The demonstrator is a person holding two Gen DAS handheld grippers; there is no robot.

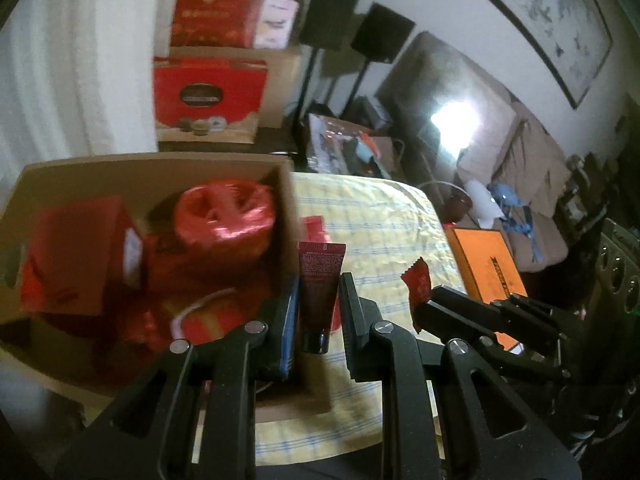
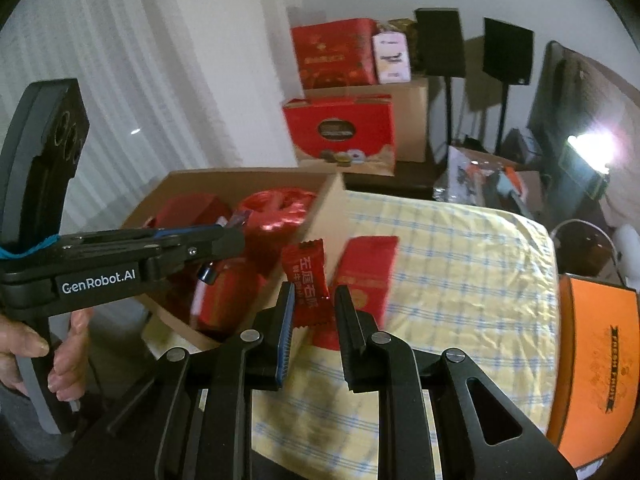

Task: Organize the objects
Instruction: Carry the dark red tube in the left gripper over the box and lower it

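Observation:
My left gripper (image 1: 319, 296) is shut on a dark red tube (image 1: 320, 292) with a black cap, held over the right wall of the cardboard box (image 1: 286, 208). The box holds red packages, among them a round foil-wrapped one (image 1: 226, 220). My right gripper (image 2: 312, 304) is shut on a red wrapped candy (image 2: 306, 280), held above the yellow checked tablecloth (image 2: 460, 264) just right of the box (image 2: 332, 204). The right gripper and its candy (image 1: 418, 284) also show in the left wrist view. A flat red packet (image 2: 370, 272) lies on the cloth behind the candy.
An orange box (image 2: 596, 364) lies at the table's right edge. Red gift boxes (image 2: 340, 132) on cardboard cartons stand behind the table. Two black speakers on stands (image 2: 506, 52) and a dark screen stand at the back right. White curtains hang at the left.

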